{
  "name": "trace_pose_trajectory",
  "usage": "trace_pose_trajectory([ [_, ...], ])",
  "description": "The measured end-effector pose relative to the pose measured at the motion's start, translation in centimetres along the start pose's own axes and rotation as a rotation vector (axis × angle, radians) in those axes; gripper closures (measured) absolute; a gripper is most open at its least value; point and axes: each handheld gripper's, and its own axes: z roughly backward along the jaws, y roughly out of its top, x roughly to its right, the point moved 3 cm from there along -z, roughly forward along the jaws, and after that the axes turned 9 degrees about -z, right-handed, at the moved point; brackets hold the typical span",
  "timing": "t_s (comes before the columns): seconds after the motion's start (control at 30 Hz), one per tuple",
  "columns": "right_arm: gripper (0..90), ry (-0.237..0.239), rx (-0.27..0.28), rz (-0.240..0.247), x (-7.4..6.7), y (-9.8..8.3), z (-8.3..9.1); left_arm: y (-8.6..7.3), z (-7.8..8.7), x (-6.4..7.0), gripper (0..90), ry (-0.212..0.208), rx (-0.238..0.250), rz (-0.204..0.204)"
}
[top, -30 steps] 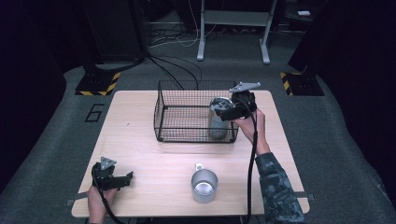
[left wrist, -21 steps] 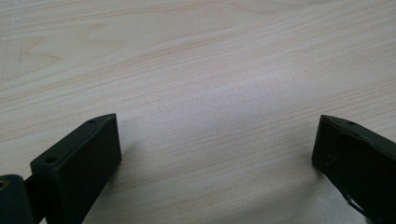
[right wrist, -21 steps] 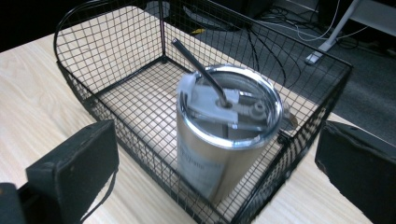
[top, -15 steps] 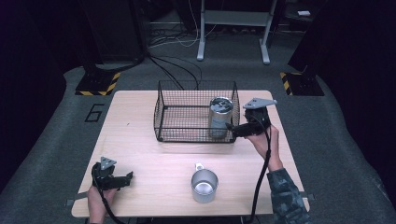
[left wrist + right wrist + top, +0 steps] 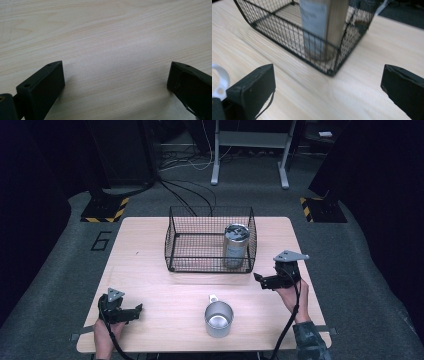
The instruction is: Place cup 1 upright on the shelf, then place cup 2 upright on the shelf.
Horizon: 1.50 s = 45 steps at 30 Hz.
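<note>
- High view: right gripper [image 5: 259, 280], jaws spread and empty, has withdrawn from the wire basket [image 5: 172, 242] toward the mug [image 5: 218, 318].
- Metal canister [image 5: 235, 245] stands upright inside the basket's right end.
- Left gripper [image 5: 136, 309] unchanged, jaws spread on the table [image 5: 150, 285].

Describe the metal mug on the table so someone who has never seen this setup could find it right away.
Start at the light wooden table and find the black wire basket near its far middle. Come straight toward the near edge: the mug stands alone in the open, between the two hand-held tongs. Unlike the taller lidded steel can inside the basket, it is short, open-topped and has a small handle.
</note>
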Motion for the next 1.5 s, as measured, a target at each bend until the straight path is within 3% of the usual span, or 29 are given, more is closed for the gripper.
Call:
trace_pose_trajectory([
  [0.07,0.0,-0.007,-0.005,-0.011,0.2,-0.5,-0.1,0.0,0.0,0.0,1.2,0.002,0.001,-0.002],
  [0.1,0.0,-0.016,-0.016,-0.045,0.9,-2.3,-0.4,0.0,0.0,0.0,1.2,0.0,0.001,-0.001],
  [0.17,0.0,-0.02,-0.023,-0.062,1.3,-3.1,-0.5,0.0,0.0,0.0,1.2,-0.001,-0.003,-0.002],
  [0.2,0.0,-0.039,-0.038,-0.088,2.0,-4.9,-0.8,0.0,0.0,0.0,1.1,0.0,0.0,0.0],
  [0.27,0.0,-0.044,-0.048,-0.101,2.3,-5.5,-0.8,0.0,0.0,0.0,1.2,-0.002,0.0,0.001],
  [0.4,0.0,-0.088,-0.09,-0.146,3.7,-8.8,-1.2,0.0,0.0,0.0,1.2,0.005,-0.002,0.003],
  [0.6,0.0,-0.153,-0.114,-0.155,5.0,-11.6,-1.5,0.0,0.0,0.1,0.3,0.015,-0.005,0.016],
  [0.7,0.0,-0.184,-0.139,-0.151,5.3,-12.3,-1.7,0.1,0.1,0.2,1.4,0.024,-0.018,0.025],
  [0.77,0.0,-0.181,-0.134,-0.142,5.5,-12.3,-1.7,0.1,0.3,0.4,2.3,0.002,-0.022,0.013],
  [0.97,0.0,-0.176,-0.134,-0.147,5.6,-12.3,-1.7,0.8,1.0,1.4,0.0,-0.073,0.032,-0.011],
  [1.0,0.0,-0.161,-0.135,-0.114,5.9,-12.3,-1.7,1.0,1.0,1.7,0.0,-0.083,0.049,-0.012],
  [1.03,0.0,-0.161,-0.135,-0.114,5.9,-12.3,-1.7,1.2,1.2,1.9,0.0,-0.099,0.047,-0.02],
  [1.5,0.0,-0.145,-0.14,-0.114,6.1,-12.3,-1.5,4.2,3.6,7.7,0.0,-0.242,0.182,-0.136],
])
